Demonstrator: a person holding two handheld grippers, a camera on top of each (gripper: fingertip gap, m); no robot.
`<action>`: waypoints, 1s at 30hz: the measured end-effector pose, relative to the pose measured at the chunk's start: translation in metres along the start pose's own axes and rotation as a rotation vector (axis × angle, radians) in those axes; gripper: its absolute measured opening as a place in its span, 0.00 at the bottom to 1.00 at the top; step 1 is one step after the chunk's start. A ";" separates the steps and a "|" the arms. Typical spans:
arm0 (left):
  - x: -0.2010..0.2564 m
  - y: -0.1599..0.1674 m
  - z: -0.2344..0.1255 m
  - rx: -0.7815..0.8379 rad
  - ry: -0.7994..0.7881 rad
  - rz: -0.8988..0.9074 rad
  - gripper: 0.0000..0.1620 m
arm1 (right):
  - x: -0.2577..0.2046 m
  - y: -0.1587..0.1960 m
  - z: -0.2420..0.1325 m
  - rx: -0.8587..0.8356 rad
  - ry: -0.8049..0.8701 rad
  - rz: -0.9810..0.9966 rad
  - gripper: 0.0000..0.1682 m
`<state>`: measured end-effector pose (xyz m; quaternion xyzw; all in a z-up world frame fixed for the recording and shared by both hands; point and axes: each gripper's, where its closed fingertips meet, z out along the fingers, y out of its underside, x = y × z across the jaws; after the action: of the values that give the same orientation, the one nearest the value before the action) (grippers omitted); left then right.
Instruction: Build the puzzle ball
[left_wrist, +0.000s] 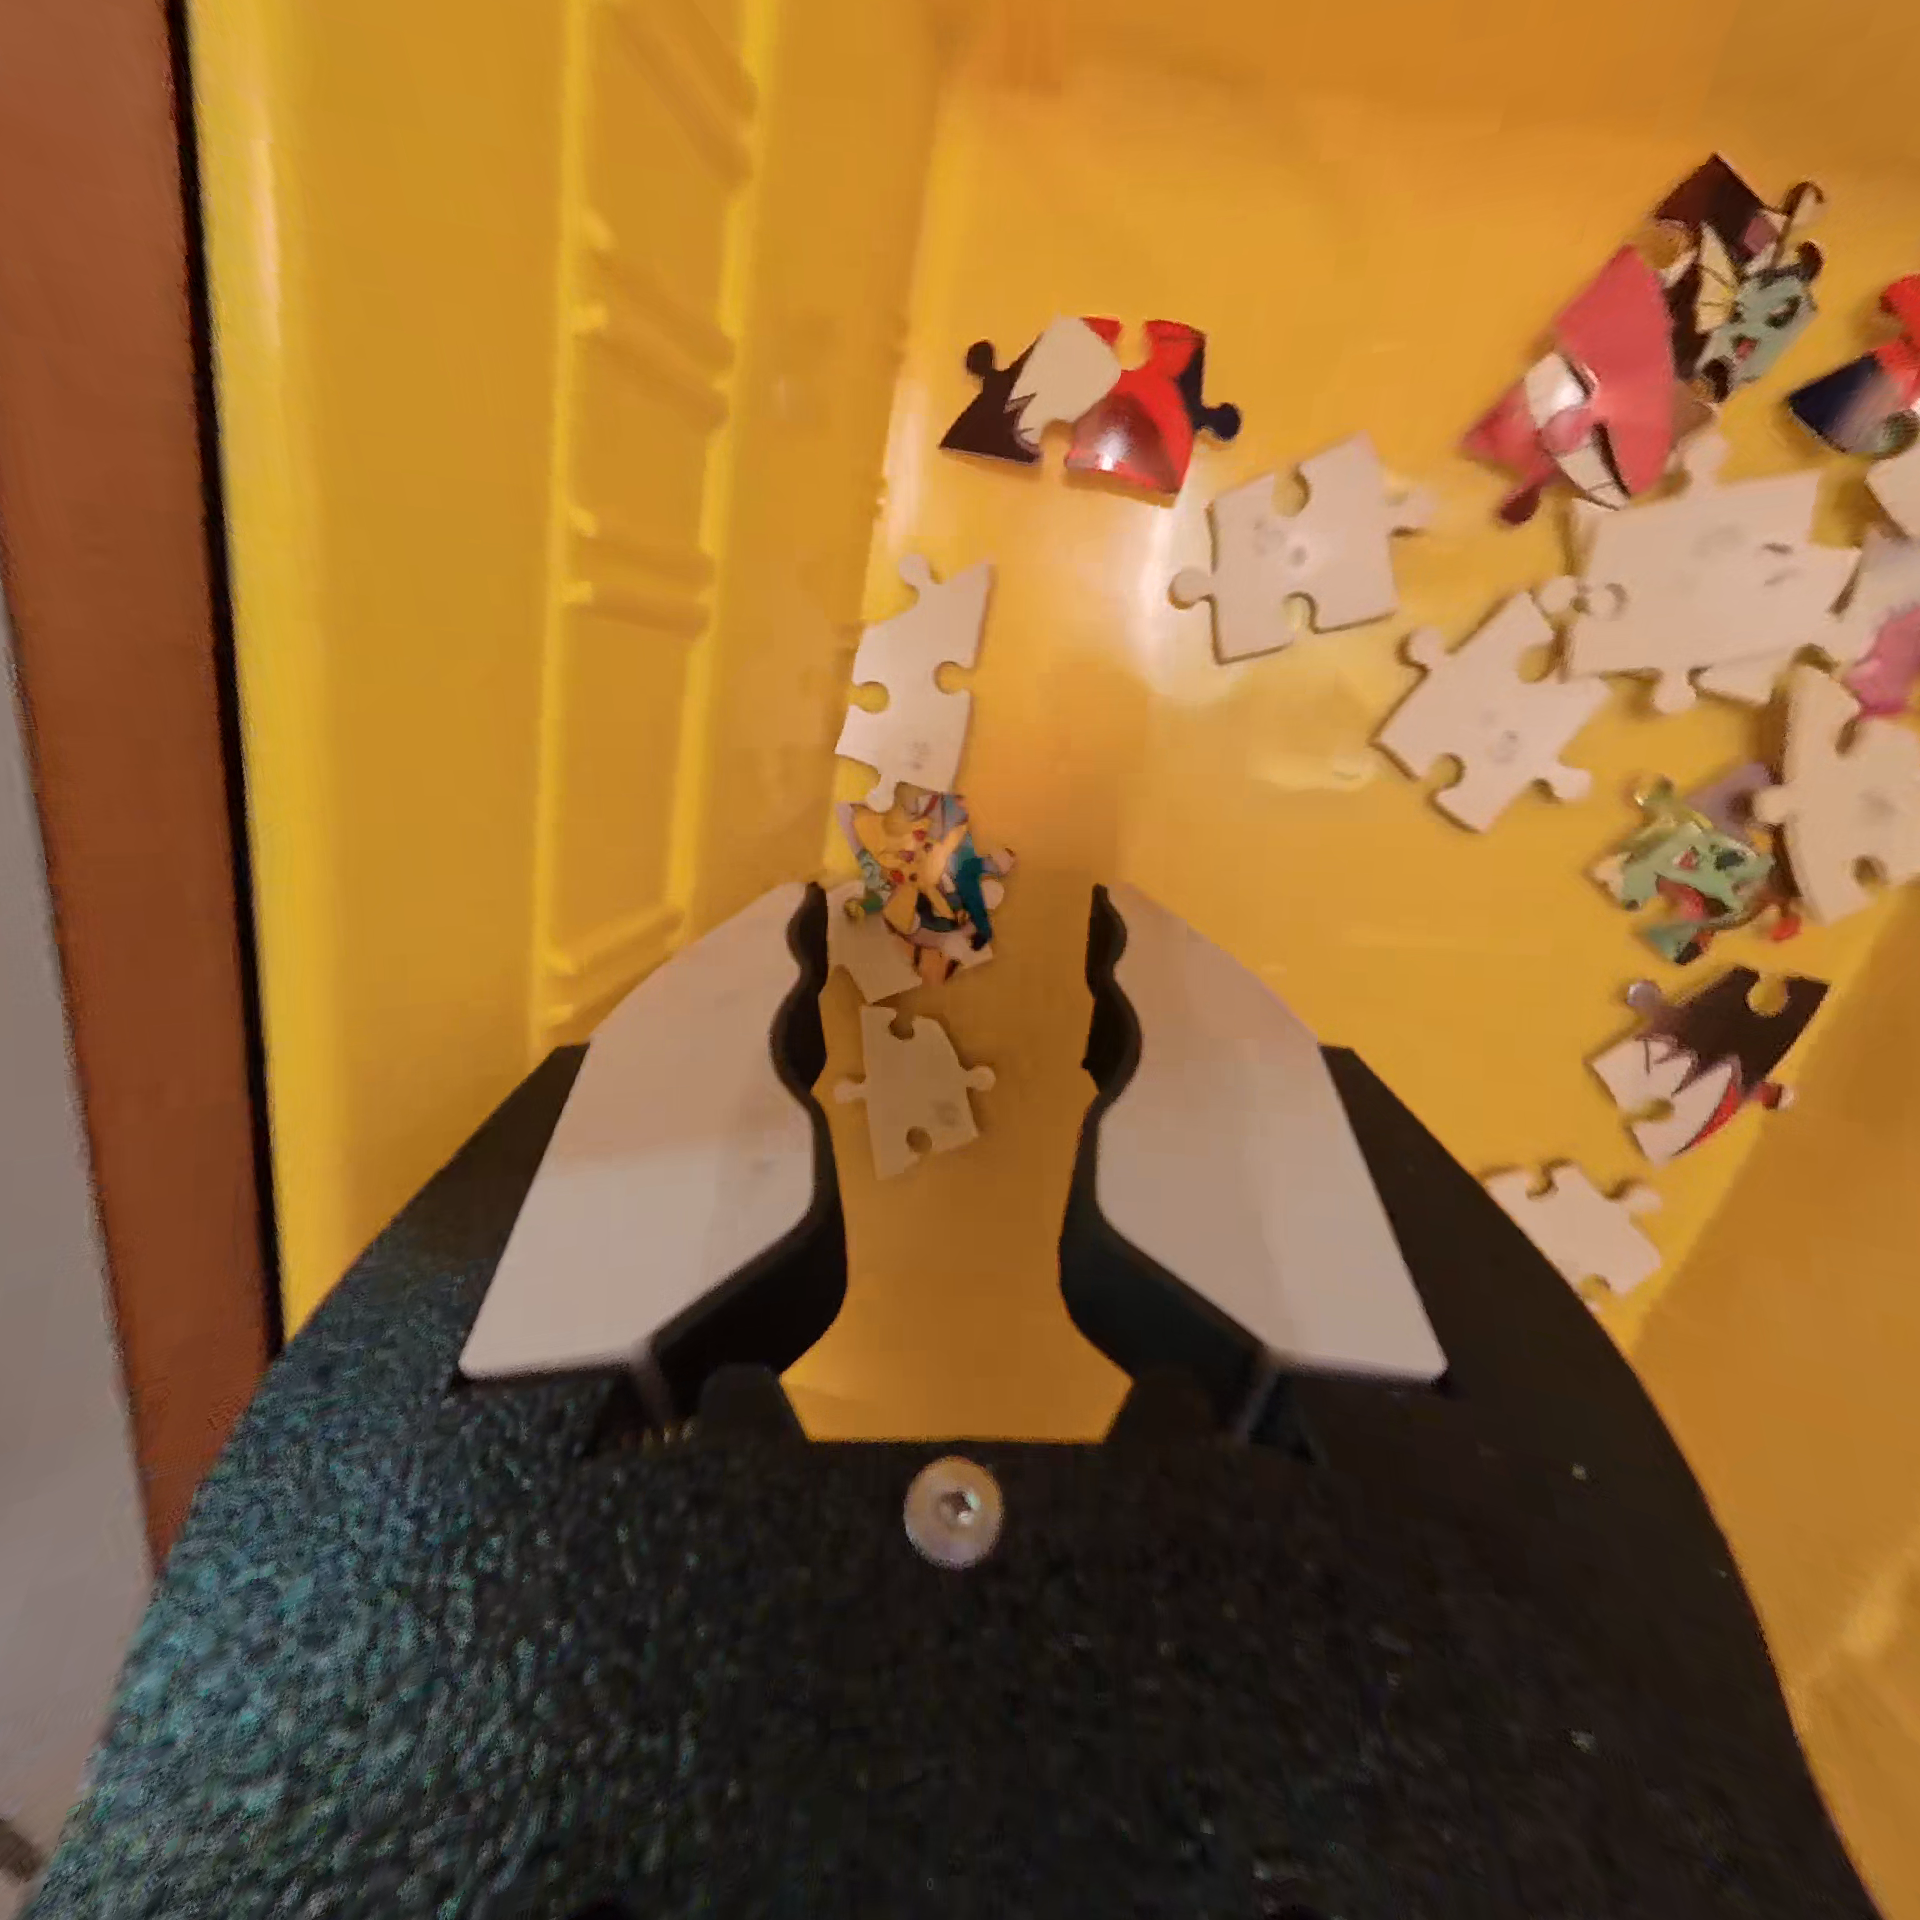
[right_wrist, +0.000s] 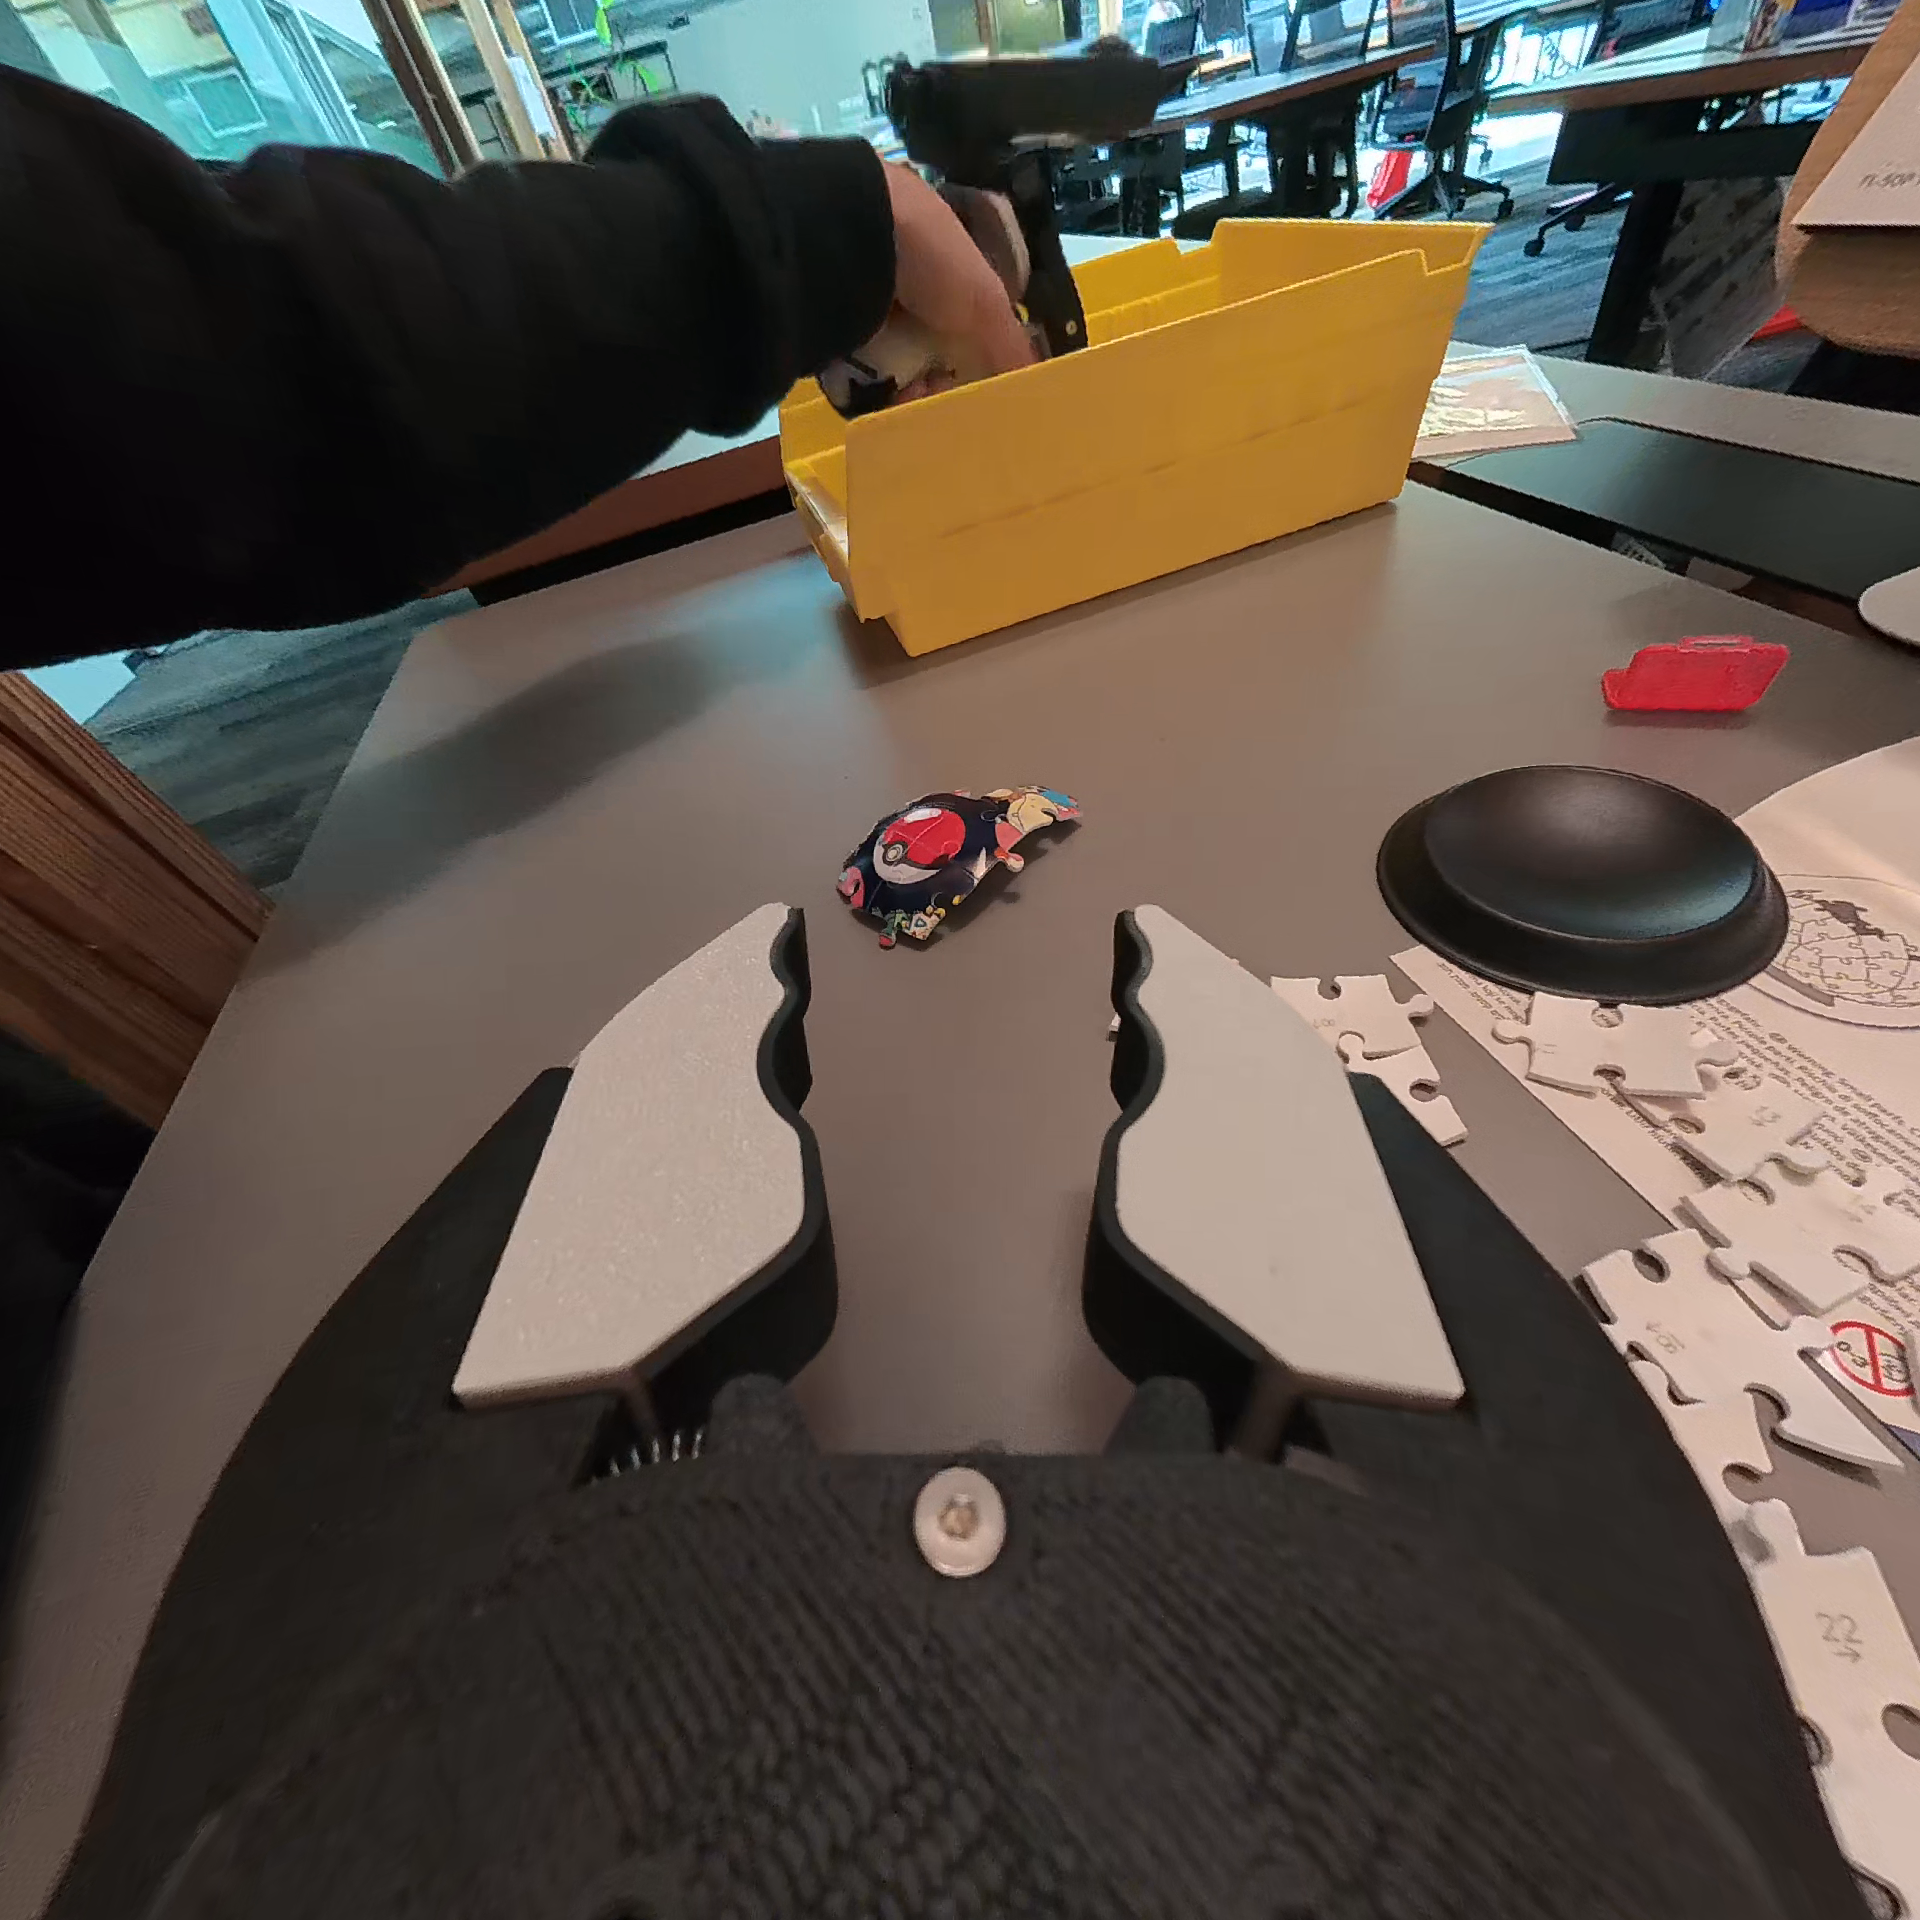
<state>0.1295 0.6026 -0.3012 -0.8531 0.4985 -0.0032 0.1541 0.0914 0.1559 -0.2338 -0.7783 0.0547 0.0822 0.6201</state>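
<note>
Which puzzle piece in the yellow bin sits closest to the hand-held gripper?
The blank white piece lying face down between the left hand-held gripper's open fingers; the others lie farther off.

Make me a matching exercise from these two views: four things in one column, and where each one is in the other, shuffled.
Things
1. left gripper
2. joined colourful section
3. black dish
4. red plastic part

Places
A. on the printed paper sheet, right of the table
B. on bare table, beyond the open right gripper
C. inside the yellow bin, open over loose pieces
D. far right of the table, past the dish

Pairs: 1-C, 2-B, 3-A, 4-D
</note>
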 end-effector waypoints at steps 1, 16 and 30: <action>0.001 0.002 0.004 -0.010 0.018 -0.024 0.28 | 0.000 0.000 0.000 0.000 -0.002 -0.001 0.33; 0.010 -0.005 -0.027 0.213 0.118 0.003 0.01 | 0.004 0.001 0.001 -0.008 -0.005 0.041 0.32; 0.094 0.030 -0.190 0.436 1.094 0.054 0.01 | 0.006 -0.004 -0.002 0.020 0.015 0.014 0.31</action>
<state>0.1205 0.4594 -0.1421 -0.6633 0.5150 -0.5410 0.0464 0.0983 0.1555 -0.2305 -0.7721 0.0655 0.0802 0.6270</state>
